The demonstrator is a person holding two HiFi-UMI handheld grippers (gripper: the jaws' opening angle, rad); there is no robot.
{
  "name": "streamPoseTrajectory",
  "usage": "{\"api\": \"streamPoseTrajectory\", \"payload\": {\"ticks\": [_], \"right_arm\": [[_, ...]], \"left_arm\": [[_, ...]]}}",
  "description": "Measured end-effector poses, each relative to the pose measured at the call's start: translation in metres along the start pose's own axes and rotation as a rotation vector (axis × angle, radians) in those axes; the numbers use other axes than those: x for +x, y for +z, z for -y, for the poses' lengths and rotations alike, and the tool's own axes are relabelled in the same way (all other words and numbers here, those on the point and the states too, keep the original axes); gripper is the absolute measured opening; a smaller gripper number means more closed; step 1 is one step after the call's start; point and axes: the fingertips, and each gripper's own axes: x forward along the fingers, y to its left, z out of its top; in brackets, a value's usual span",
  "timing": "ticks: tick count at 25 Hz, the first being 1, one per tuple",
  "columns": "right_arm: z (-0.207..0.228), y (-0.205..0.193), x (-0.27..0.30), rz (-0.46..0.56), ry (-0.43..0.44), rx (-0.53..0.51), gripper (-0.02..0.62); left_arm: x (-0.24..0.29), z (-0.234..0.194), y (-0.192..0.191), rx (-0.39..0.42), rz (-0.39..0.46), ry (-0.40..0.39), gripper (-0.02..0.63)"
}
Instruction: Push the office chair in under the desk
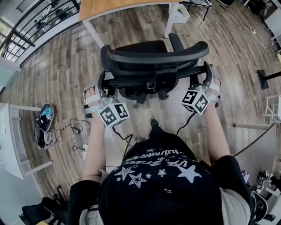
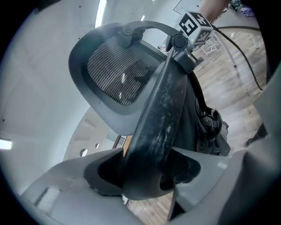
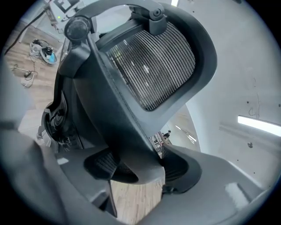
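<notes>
The black office chair (image 1: 153, 57) stands on the wood floor just in front of the wooden desk (image 1: 123, 6), its back toward me. My left gripper (image 1: 102, 85) is shut on the left edge of the chair's back frame (image 2: 162, 110), and both pads press on that bar. My right gripper (image 1: 206, 79) is shut on the right edge of the back frame (image 3: 109, 101). In both gripper views the mesh headrest (image 3: 153, 66) rises above the gripped bar. The seat sits short of the desk's front edge.
A white desk leg (image 1: 169, 19) and a white bin (image 1: 180, 13) stand beyond the chair. Cables, a power strip (image 1: 85, 149) and shoes (image 1: 44, 118) lie on the floor at the left beside a white table (image 1: 9, 140). A black stand base (image 1: 265, 79) is at the right.
</notes>
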Motion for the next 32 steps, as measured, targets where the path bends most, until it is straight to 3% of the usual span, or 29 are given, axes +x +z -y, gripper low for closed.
{"api": "streamPoseTrajectory", "payload": {"ticks": [16,24,32], "right_arm": [[-0.007,-0.005,0.040,0.039,-0.010,-0.025,0.291],[0.015,0.008,0.125,0.078,0.018,-0.091,0.278],[0.016,0.031,0.169,0.081,0.000,-0.137,0.261]], "left_arm": [[0.028,0.015,-0.001,0.090,0.011,0.053,0.295],[0.117,-0.016,0.017,0.051,-0.068,0.033,0.296],[0.168,-0.040,0.007,0.045,-0.077,0.029,0.296]]}}
